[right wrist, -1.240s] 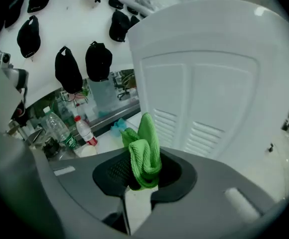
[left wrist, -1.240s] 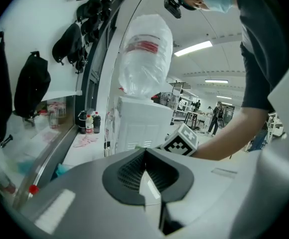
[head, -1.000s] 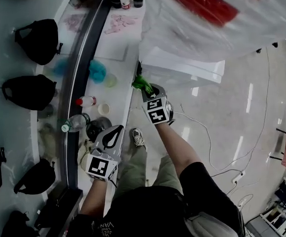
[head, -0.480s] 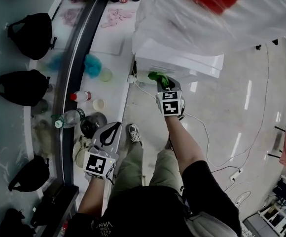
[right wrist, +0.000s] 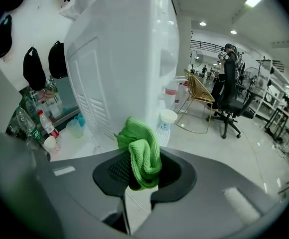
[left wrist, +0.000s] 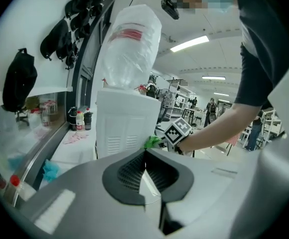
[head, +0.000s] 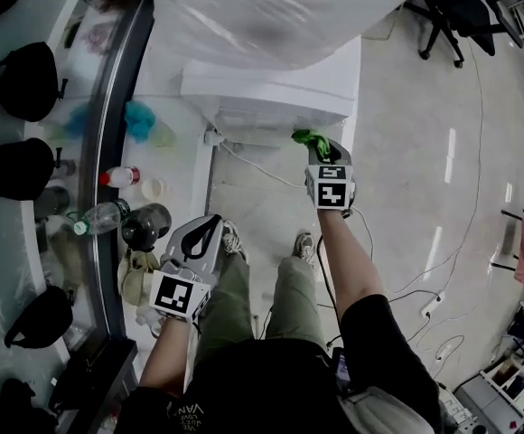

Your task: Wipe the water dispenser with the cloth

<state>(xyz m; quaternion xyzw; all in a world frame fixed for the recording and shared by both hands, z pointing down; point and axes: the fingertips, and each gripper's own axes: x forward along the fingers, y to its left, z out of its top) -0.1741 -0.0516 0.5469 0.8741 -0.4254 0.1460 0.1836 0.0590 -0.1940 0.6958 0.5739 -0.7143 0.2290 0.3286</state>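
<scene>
A white water dispenser [head: 271, 98] with a plastic-wrapped bottle [head: 271, 12] on top stands ahead of me. It shows as a tall white body [right wrist: 129, 68] in the right gripper view and with its vented side [left wrist: 124, 128] in the left gripper view. My right gripper [head: 321, 147] is shut on a bunched green cloth [right wrist: 140, 153], held close to the dispenser's lower side; the cloth [head: 312, 139] meets the cabinet's edge in the head view. My left gripper [head: 204, 240] hangs back by my left leg, jaws shut with nothing between them [left wrist: 144, 171].
A white counter [head: 176, 152] runs along the left with bottles [head: 117, 177], a dark jar [head: 145, 224] and a blue cloth [head: 138, 120]. Black bags [head: 23, 80] hang on the wall. Cables [head: 262, 174] trail on the glossy floor. An office chair [right wrist: 229, 101] stands to the right.
The right gripper has carried the green cloth rightward along the dispenser, from its left corner toward the right side. My head view has shifted right. The left gripper stays low and shut.
</scene>
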